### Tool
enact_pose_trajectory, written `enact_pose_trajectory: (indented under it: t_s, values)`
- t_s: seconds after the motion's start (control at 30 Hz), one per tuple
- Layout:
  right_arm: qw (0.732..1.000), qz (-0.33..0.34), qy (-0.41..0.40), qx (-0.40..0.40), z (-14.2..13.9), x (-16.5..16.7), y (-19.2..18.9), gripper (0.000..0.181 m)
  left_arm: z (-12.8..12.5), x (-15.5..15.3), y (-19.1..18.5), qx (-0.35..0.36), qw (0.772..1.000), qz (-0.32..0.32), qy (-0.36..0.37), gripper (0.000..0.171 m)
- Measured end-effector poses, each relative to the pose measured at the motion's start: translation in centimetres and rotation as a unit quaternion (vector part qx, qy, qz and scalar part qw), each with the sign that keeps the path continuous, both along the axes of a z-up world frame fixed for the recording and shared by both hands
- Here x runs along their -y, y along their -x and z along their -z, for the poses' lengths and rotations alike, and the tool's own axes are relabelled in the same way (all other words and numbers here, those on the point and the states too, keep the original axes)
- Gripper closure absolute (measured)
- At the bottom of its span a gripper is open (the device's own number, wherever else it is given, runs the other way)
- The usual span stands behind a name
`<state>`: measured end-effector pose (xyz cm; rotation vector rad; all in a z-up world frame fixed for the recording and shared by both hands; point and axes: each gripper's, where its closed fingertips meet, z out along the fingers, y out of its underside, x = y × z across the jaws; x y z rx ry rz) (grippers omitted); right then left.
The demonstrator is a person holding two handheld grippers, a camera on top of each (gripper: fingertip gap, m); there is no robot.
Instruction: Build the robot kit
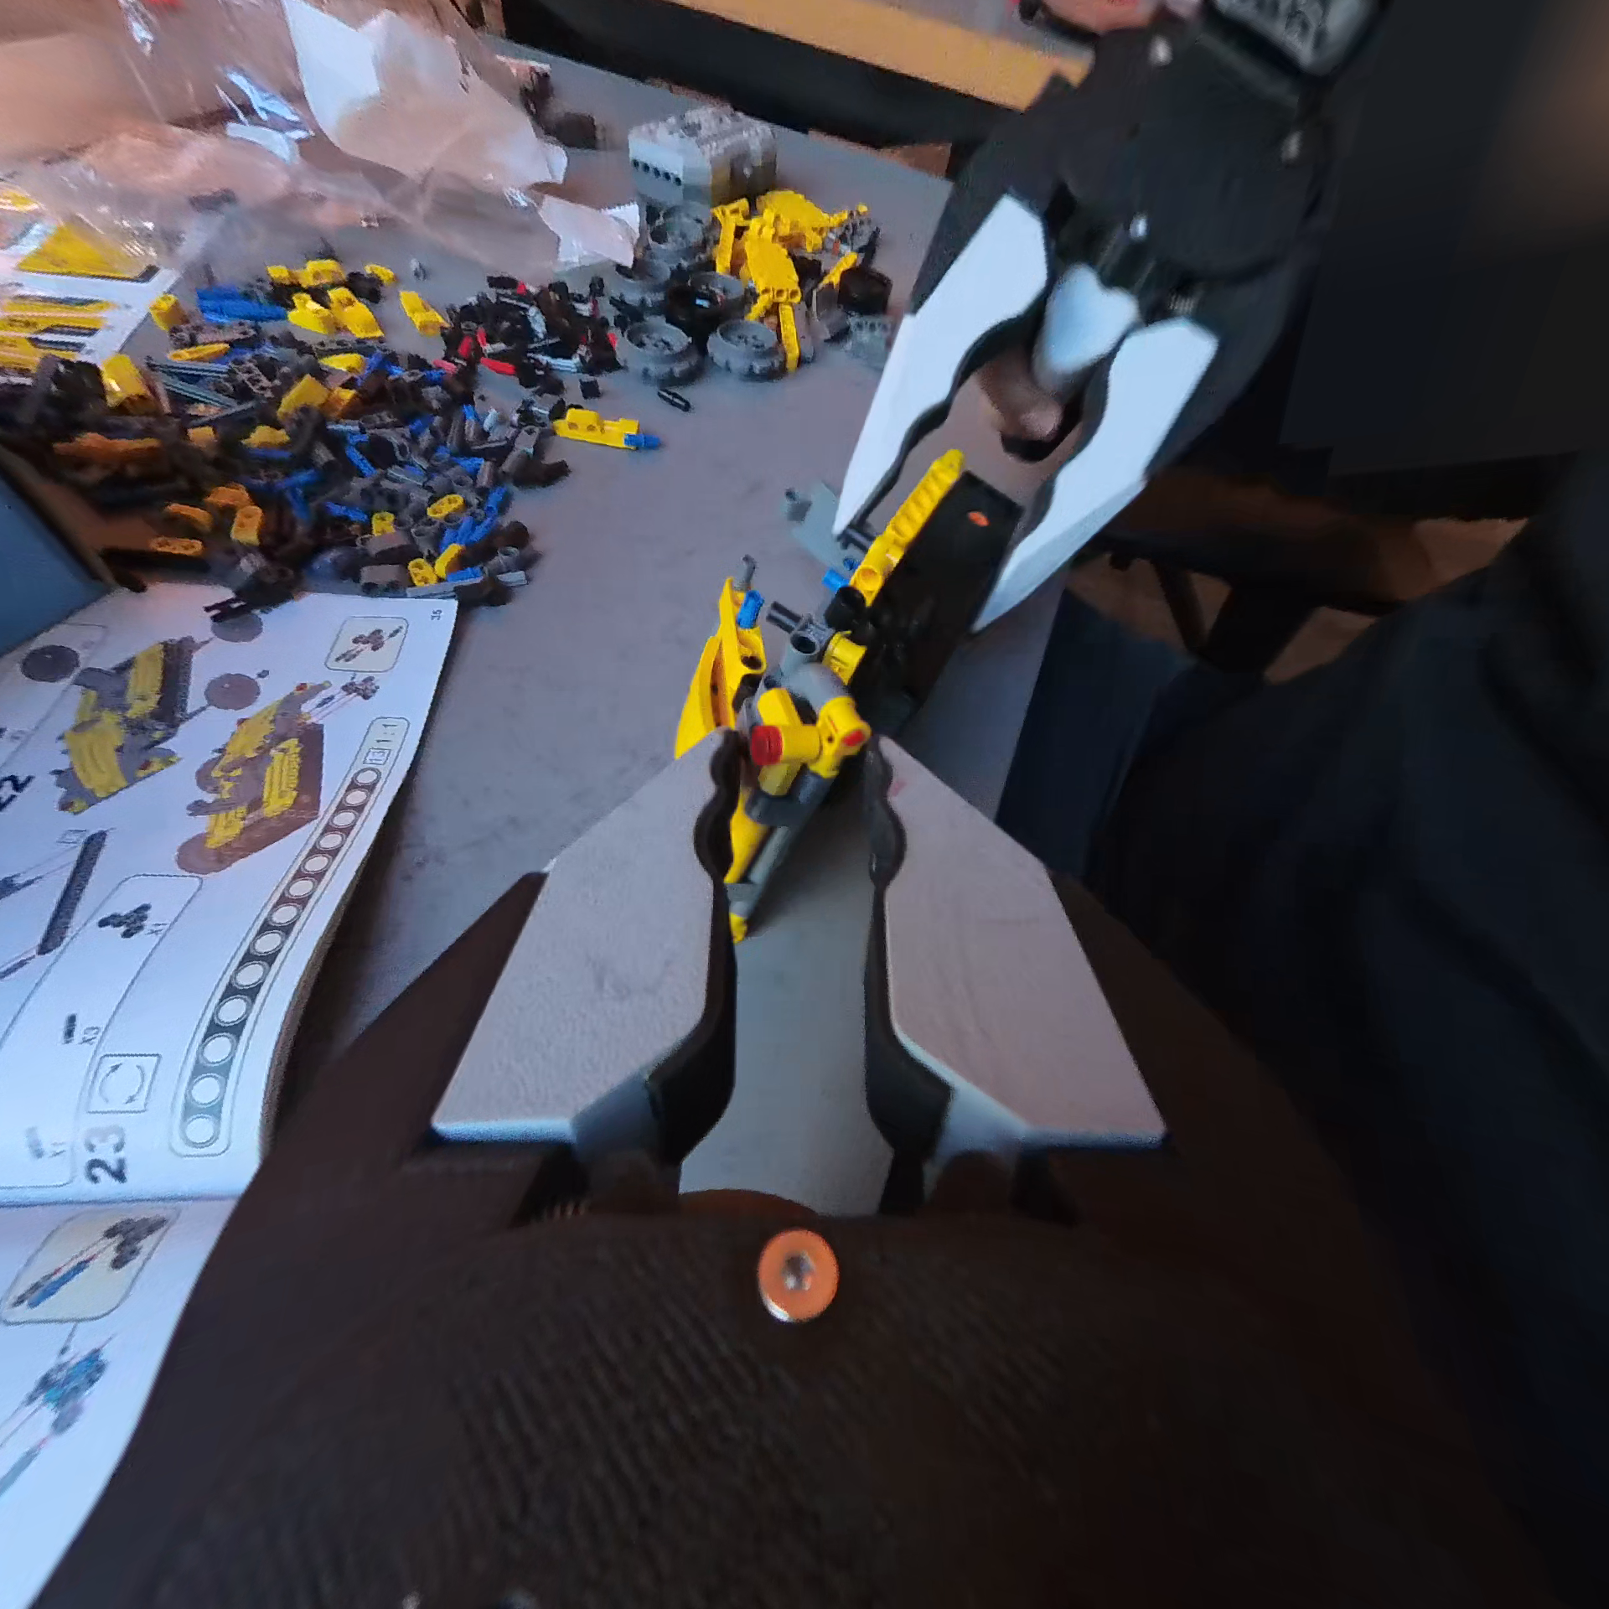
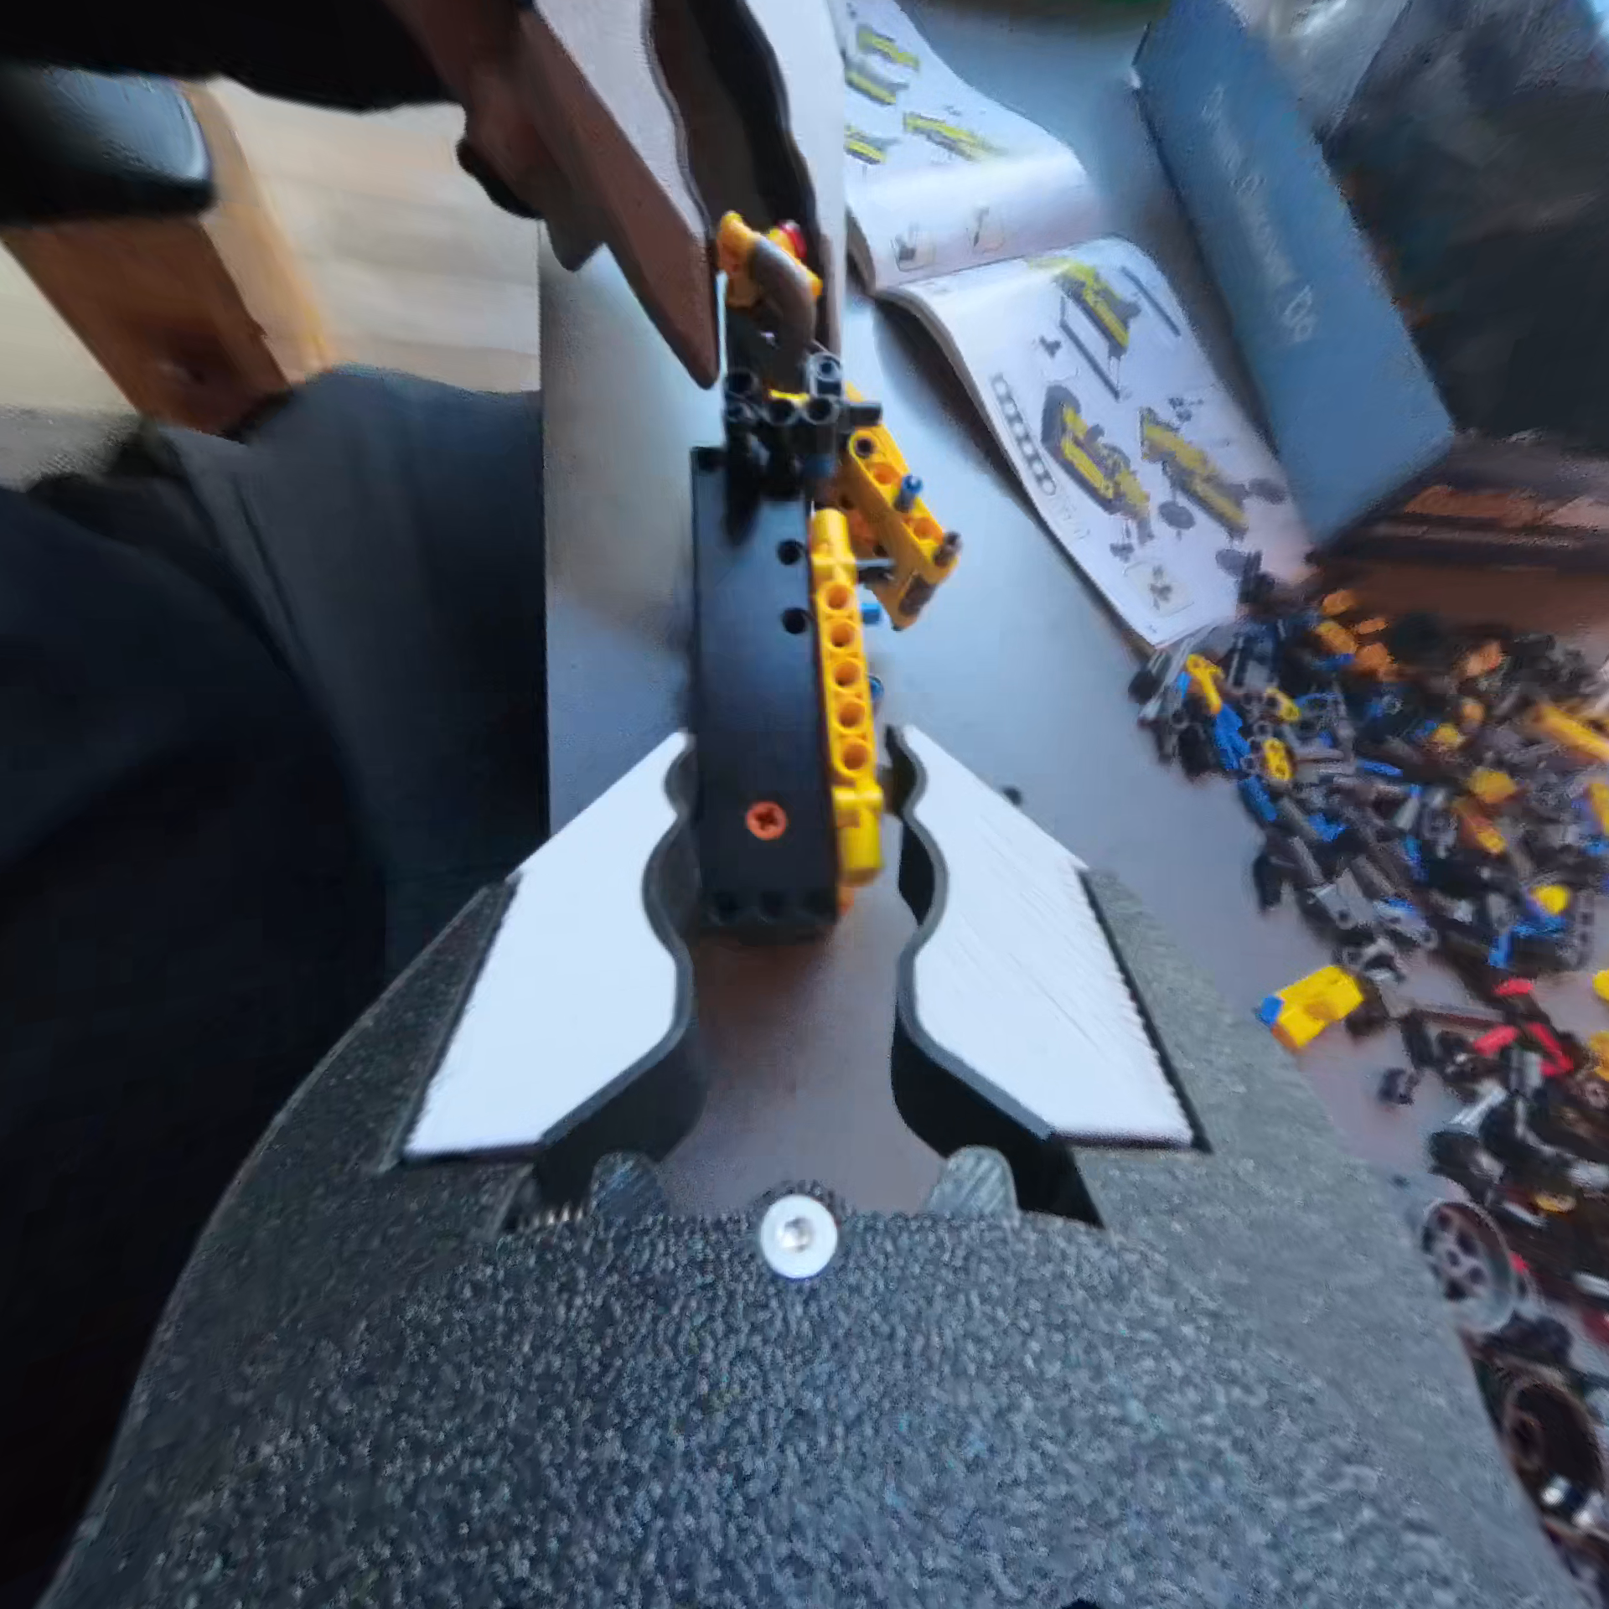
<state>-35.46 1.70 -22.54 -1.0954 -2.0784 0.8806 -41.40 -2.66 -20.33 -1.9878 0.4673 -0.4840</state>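
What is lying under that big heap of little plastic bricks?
The heap of bricks lies straight on the grey table. At its near edge an open booklet reaches it, and a few bricks rest on the page. Anything beneath the heap's middle is covered.

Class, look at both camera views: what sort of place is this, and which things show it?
Probably a hobby or workshop table for toy building: a grey tabletop, a heap of loose small plastic building pieces, and an open illustrated instruction booklet.
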Motion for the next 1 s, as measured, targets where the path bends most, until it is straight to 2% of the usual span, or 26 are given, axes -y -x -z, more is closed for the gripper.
enact_pose_trajectory:
  t_s: [0.1, 0.27, 0.3, 0.4, 0.6, 0.9, 1.0]
  values:
    - [1.0, -0.007, 0.002, -0.001, 0.0, 0.9, 0.4, 0.141, -0.1, 0.0, -0.3, 0.025, 0.999, 0.004, 0.024, 0.142]
    - [1.0, -0.007, -0.002, 0.007, 0.0, 0.8, 0.7, 0.143, -1.4, 0.2, 1.1, -0.032, 0.999, -0.015, 0.012, 0.127]
    - [1.0, -0.005, 0.008, 0.011, 0.0, 0.7, 0.8, 0.143, -2.2, 0.3, 1.3, -0.04, 0.999, -0.017, 0.002, 0.13]
    - [0.999, -0.006, 0.032, 0.021, 0.0, 0.6, 1.0, 0.143, -4.4, 0.4, 0.2, -0.091, 0.996, 0.01, -0.024, 0.153]
    - [0.998, -0.012, 0.061, 0.033, 0.0, 0.5, 1.0, 0.143, -1.4, -0.6, -1.8, -0.226, 0.969, 0.067, 0.069, 0.168]
    - [0.996, -0.03, 0.071, 0.05, 0.0, 0.4, 1.1, 0.144, -1.4, -1.7, -1.9, -0.274, 0.955, 0.077, 0.086, 0.171]
    - [0.994, -0.029, 0.087, 0.054, -0.1, 0.3, 1.2, 0.144, -1.4, -1.9, -1.7, -0.25, 0.962, 0.07, 0.086, 0.171]
